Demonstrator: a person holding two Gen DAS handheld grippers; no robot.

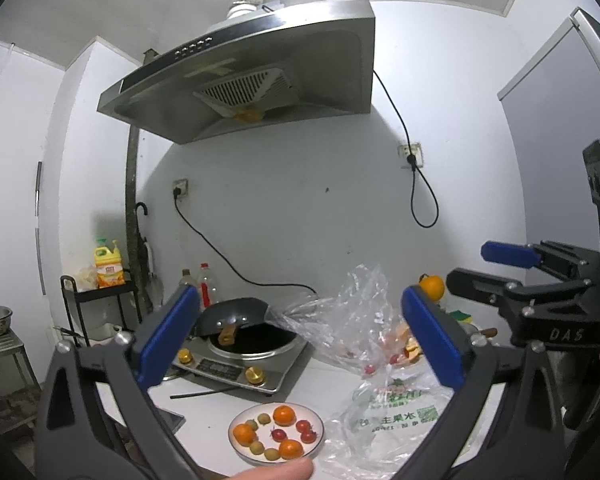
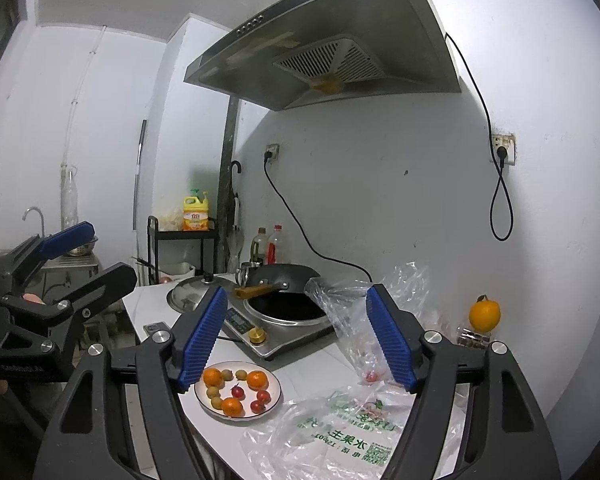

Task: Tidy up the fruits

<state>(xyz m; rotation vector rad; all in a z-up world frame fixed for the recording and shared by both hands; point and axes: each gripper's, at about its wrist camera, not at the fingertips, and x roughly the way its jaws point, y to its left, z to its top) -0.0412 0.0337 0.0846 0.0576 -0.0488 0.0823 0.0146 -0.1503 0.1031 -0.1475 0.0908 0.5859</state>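
A white plate [image 2: 275, 386] near the counter's front edge holds three small oranges [image 2: 257, 380], three cherry tomatoes [image 2: 263, 395] and several small yellow-green fruits [image 2: 212, 392]. The same plate [image 1: 316, 418] shows low in the left wrist view. My right gripper [image 2: 296, 336] hovers above and behind the plate, open and empty. My left gripper [image 1: 300, 340] is likewise open and empty, off to the left of the other one. A clear plastic bag [image 2: 352, 320] right of the plate holds a cherry tomato [image 2: 371, 376]. A larger orange [image 2: 485, 314] stands by the wall.
An induction cooker [image 2: 284, 332] with a black wok [image 2: 288, 276] sits behind the plate, a pot lid [image 2: 192, 292] to its left. A green-printed bag [image 2: 340, 436] lies at the front. A range hood [image 2: 320, 40] hangs overhead. A fingertip [image 1: 276, 470] shows below.
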